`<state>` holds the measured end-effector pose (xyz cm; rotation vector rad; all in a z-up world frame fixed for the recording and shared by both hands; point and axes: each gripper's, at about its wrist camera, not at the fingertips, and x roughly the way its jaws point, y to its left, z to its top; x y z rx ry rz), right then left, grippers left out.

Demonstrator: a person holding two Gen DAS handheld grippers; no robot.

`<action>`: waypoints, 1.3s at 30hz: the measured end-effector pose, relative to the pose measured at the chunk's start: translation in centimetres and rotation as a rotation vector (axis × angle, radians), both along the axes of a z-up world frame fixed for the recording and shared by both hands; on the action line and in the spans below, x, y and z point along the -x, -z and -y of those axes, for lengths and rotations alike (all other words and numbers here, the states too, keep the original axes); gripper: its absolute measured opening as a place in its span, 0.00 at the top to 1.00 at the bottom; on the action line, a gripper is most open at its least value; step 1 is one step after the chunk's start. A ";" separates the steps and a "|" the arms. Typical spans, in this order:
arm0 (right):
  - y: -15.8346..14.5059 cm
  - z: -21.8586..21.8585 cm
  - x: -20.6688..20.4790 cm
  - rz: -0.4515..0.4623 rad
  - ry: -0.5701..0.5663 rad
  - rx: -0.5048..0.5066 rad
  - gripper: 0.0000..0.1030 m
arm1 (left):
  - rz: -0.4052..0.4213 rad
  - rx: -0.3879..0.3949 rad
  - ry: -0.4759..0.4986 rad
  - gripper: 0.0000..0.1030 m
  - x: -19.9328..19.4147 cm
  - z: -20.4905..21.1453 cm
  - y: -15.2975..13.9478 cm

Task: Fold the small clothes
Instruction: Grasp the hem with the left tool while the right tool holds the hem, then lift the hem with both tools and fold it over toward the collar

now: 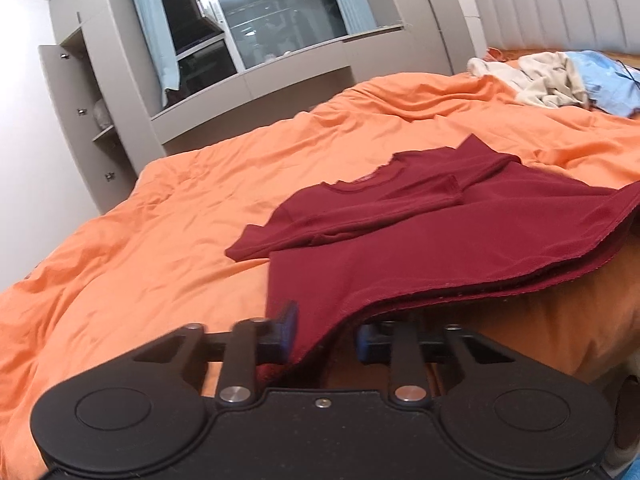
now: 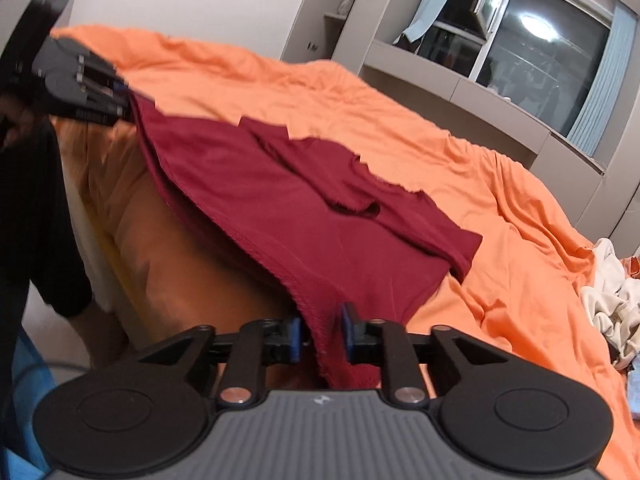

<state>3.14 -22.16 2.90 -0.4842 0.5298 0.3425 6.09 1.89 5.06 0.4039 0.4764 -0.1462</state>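
Note:
A dark red shirt (image 1: pixel 420 232) lies on the orange duvet (image 1: pixel 160 208) with its sleeves folded inward, and its near hem is raised off the bed's edge. My left gripper (image 1: pixel 326 334) has one hem corner between its blue pads and is shut on it. From the right wrist view, the left gripper (image 2: pixel 124 96) shows at the upper left with the shirt (image 2: pixel 280 200) rising to its tips. My right gripper (image 2: pixel 320 332) straddles the other hem corner. Its jaws stand a little apart, the cloth hanging loosely through the gap.
A pile of cream and blue clothes (image 1: pixel 560 76) lies far back on the bed near the padded headboard (image 1: pixel 560 4). Grey cupboards and a dark window (image 1: pixel 260 20) stand beyond the bed. A person's dark sleeve (image 2: pixel 36 208) is at the left.

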 end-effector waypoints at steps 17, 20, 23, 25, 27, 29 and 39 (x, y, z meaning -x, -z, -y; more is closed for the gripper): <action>-0.9 -0.2 2.3 0.223 0.068 0.077 0.95 | 0.052 0.012 -0.053 0.94 0.7 -0.9 -0.2; -2.0 0.4 2.9 0.301 0.103 0.049 0.95 | 0.122 0.001 -0.036 0.95 1.8 -0.4 -1.0; -3.4 1.3 3.8 0.352 0.137 0.006 0.95 | 0.174 0.015 -0.020 0.95 2.9 -0.1 -2.4; -4.5 1.9 4.7 0.385 0.158 -0.022 0.95 | 0.199 0.027 -0.002 0.95 3.8 0.1 -3.5; -5.8 2.5 5.8 0.415 0.173 -0.049 0.95 | 0.222 0.029 0.021 0.95 4.9 0.4 -4.8; -7.0 3.0 7.3 0.439 0.182 -0.073 0.95 | 0.238 0.036 0.045 0.95 6.2 0.6 -6.1; -9.2 4.9 6.7 0.438 0.197 -0.103 0.94 | 0.252 0.050 0.140 0.95 9.4 2.0 -10.1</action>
